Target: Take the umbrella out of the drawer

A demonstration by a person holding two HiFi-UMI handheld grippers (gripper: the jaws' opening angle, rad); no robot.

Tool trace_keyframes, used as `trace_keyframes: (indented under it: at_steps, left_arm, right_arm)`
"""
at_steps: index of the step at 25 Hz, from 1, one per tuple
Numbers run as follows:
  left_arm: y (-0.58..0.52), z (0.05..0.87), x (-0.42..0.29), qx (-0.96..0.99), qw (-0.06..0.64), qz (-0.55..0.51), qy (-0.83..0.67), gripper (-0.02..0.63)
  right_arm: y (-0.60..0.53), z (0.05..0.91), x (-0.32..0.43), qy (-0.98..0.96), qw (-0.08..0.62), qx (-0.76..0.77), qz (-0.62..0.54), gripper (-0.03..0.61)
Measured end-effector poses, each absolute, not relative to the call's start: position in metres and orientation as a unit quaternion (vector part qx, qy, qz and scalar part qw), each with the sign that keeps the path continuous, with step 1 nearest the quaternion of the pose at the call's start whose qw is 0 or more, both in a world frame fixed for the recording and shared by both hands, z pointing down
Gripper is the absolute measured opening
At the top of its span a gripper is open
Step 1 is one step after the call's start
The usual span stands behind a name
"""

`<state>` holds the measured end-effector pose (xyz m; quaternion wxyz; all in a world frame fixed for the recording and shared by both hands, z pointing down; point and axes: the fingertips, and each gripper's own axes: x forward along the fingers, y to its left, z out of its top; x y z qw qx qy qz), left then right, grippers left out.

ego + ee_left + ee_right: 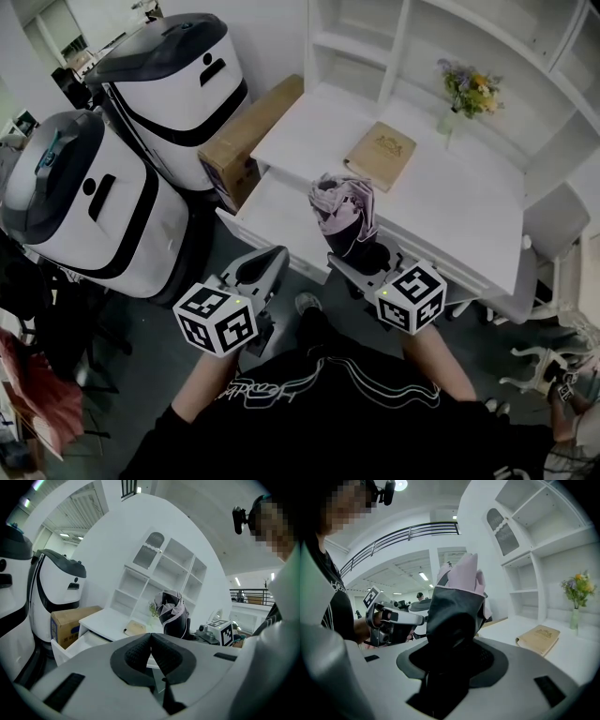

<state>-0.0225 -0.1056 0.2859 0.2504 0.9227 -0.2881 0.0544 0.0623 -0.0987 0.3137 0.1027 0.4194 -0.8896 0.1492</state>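
A folded umbrella (343,212), grey-pink canopy over a black lower part, stands upright above the front edge of the white desk. My right gripper (362,259) is shut on its black lower part, and in the right gripper view the umbrella (457,604) fills the space between the jaws of the right gripper (454,654). The open drawer (274,217) lies just left of it, and I see nothing inside. My left gripper (270,257) hovers in front of the drawer, shut with nothing in it; its pads (140,651) touch. In the left gripper view the umbrella (172,613) shows ahead.
A tan book (381,156) and a vase of flowers (466,94) sit on the white desk (469,202) under white shelves. A cardboard box (246,141) leans at the desk's left end. Two large white-and-black machines (89,202) stand at the left. A chair (553,230) is at the right.
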Motion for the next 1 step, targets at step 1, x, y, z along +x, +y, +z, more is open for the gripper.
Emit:
trace_keyframes:
  at_steps: [1]
  left_arm:
    - [-0.1053, 0.2858, -0.0225, 0.923, 0.251, 0.054, -0.287, 0.020]
  right_arm:
    - [-0.0985, 0.3137, 0.0621, -0.889, 0.103, 0.420, 0.150, 0.209]
